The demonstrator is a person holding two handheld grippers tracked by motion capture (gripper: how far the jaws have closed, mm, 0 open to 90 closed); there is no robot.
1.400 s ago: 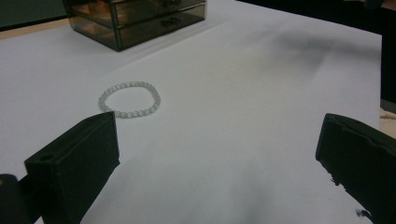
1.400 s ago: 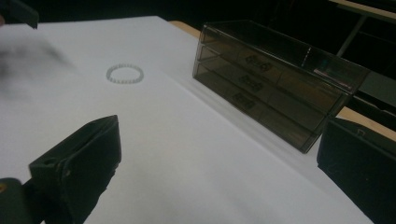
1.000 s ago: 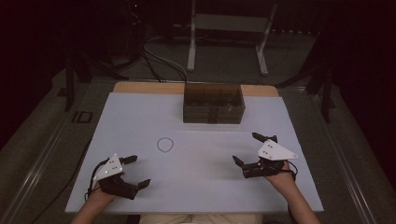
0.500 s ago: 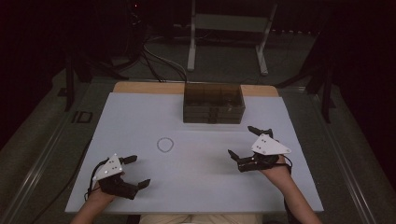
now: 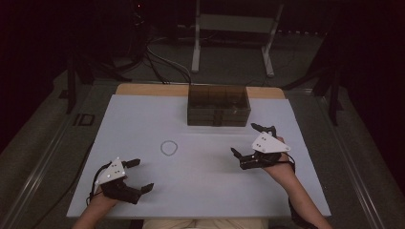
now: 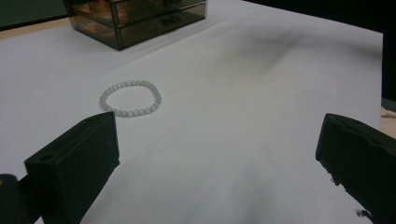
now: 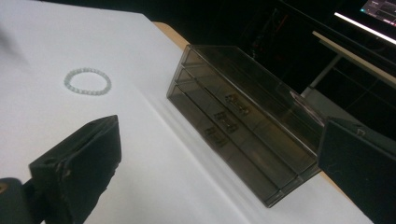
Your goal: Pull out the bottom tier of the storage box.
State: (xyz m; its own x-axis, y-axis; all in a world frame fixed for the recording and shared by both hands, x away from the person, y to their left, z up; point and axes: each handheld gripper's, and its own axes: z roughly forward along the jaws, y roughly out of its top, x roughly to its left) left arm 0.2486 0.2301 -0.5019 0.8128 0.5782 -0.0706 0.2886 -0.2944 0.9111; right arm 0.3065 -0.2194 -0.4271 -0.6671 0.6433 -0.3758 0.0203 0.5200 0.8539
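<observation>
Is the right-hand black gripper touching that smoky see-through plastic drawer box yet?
Apart. In the high view, bare white table separates the right gripper from the drawer box.

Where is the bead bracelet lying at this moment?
In the high view the bead bracelet lies flat on the white table, left of centre, between the left gripper and the drawer box, touching neither.

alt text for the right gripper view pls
A smoky see-through box of three shut drawers sits on a white table, framed between the right tool's two wide-open black jaws. A pale bead bracelet lies flat farther off, at upper left.
</observation>
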